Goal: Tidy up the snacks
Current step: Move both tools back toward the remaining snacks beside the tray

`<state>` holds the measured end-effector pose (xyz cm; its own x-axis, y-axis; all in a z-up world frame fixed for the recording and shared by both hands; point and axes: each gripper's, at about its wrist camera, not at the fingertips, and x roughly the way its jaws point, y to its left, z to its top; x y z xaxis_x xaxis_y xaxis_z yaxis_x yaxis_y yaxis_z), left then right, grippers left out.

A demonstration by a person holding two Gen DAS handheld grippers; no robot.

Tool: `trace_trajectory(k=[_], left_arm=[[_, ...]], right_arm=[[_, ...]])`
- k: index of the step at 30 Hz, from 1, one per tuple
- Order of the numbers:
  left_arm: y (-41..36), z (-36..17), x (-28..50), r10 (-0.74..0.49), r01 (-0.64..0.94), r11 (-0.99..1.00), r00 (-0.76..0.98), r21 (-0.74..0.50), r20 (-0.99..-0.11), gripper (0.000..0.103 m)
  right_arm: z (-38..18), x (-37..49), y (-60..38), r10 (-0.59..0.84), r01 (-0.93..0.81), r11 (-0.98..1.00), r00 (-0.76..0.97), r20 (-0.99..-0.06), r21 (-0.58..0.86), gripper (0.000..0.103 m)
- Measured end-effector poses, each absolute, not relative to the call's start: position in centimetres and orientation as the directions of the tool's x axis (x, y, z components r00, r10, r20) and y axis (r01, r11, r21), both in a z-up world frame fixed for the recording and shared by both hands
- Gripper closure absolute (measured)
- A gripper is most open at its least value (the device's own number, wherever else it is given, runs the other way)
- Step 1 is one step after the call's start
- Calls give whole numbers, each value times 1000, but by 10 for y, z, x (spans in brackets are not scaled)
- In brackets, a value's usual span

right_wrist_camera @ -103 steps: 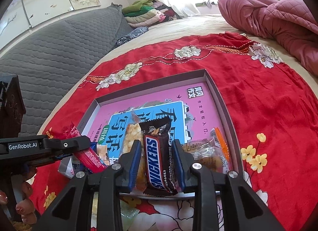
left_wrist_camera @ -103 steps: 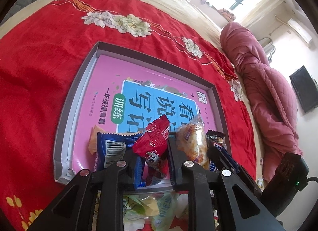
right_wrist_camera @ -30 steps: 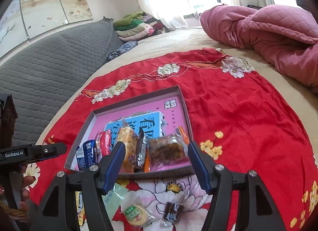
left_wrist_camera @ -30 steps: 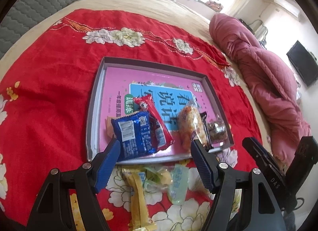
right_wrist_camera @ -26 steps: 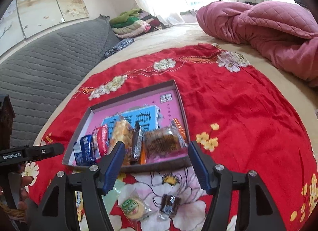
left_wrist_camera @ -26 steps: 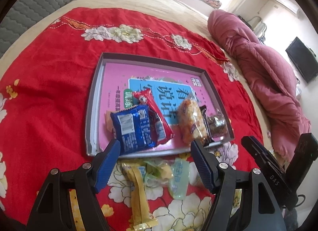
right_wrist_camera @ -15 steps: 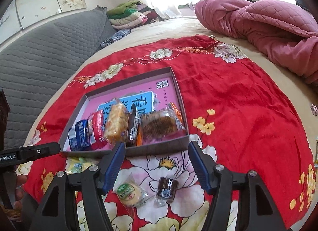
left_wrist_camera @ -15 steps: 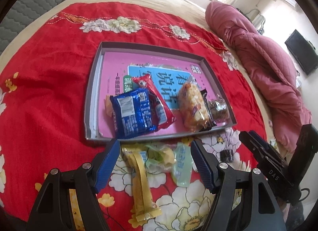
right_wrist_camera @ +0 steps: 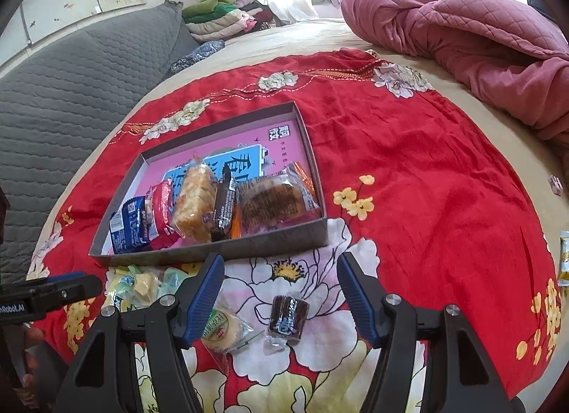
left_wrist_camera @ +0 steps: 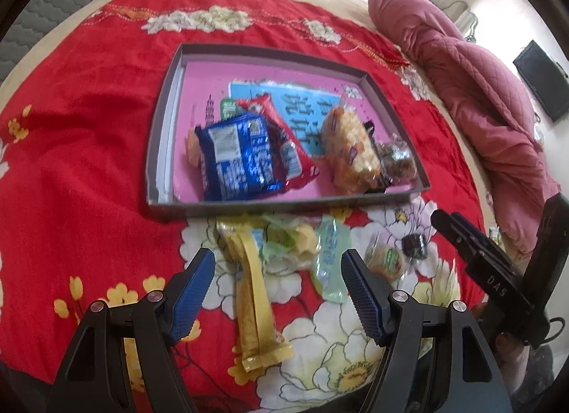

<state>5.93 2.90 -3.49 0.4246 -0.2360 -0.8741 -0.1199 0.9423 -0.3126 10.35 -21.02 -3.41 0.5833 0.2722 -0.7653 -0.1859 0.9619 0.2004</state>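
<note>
Red cloth [right_wrist_camera: 426, 171] spread over bed, grey tray [right_wrist_camera: 227, 247] on it holding blue pack [left_wrist_camera: 236, 160], red pack [left_wrist_camera: 284, 142], rice cake [right_wrist_camera: 195, 199], dark bar [right_wrist_camera: 224, 205] and brown cake [right_wrist_camera: 272, 201] side by side

Loose snacks on cloth just in front of tray: yellow stick [left_wrist_camera: 256, 292], green sachet [left_wrist_camera: 329, 260], round biscuit [right_wrist_camera: 222, 329], dark candy [right_wrist_camera: 288, 315]

Left gripper [left_wrist_camera: 277, 288] gaping, nothing held, yellow stick and sachet lying beneath, between its fingers

Right gripper [right_wrist_camera: 281, 292] gaping and empty, dark candy below between fingers, biscuit by its left finger
</note>
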Motion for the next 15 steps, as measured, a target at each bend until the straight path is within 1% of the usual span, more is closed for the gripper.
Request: trace_trajectory(k=[15], left_arm=[[31,-58,46,-258,-145,935,346,-323,-902,28]], right_arm=[[-54,103,-215,239,-141,971,518,-821,194,38]])
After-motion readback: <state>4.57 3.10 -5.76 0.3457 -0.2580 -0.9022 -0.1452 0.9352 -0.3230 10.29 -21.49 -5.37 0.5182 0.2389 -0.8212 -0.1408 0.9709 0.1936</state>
